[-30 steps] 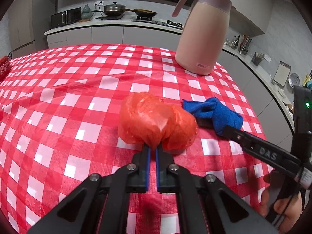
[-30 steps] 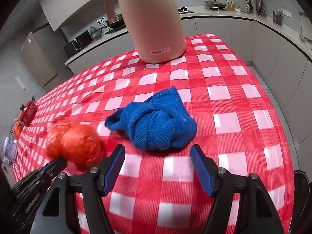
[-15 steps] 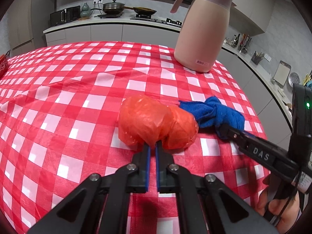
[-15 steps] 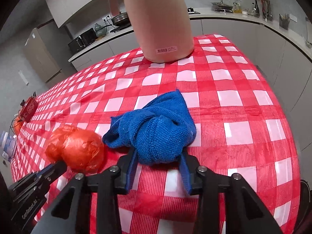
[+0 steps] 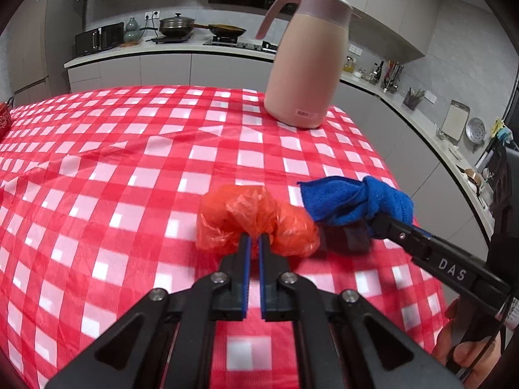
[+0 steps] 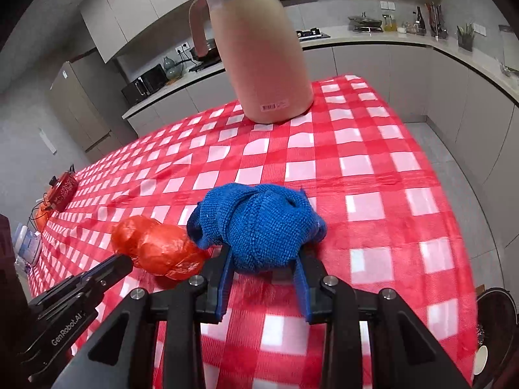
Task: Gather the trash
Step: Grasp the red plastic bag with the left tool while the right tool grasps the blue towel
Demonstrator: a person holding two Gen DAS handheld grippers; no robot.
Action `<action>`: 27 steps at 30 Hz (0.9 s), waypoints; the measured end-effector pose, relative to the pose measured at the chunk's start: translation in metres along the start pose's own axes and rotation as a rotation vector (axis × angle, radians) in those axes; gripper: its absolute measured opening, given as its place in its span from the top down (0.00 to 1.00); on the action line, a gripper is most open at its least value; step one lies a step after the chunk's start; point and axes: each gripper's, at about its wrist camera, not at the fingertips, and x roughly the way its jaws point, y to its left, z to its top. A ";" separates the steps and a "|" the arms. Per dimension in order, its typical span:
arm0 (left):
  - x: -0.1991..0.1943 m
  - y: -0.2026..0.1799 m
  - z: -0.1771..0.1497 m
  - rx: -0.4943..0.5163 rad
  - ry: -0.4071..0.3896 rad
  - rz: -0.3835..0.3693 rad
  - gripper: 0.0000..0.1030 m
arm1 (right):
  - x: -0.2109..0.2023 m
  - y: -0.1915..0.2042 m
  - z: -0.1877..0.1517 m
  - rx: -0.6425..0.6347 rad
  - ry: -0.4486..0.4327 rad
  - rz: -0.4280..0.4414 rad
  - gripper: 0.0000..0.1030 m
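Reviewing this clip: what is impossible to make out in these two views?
- What the orange bag contains: the crumpled plastic hides it in both views.
- Text on the jug label: too small.
- Where trash goes: no bin identifiable; a dark round object is cut off at the right wrist view's lower right edge.
- Underside of the blue cloth: hidden by right gripper.

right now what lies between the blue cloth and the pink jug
Nothing but bare checked tablecloth between the blue cloth and the pink jug. The right wrist view shows that stretch plainly; the left wrist view agrees.
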 end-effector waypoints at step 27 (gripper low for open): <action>0.007 -0.003 -0.008 -0.002 -0.006 0.018 0.89 | -0.003 -0.012 -0.027 0.024 0.045 -0.003 0.65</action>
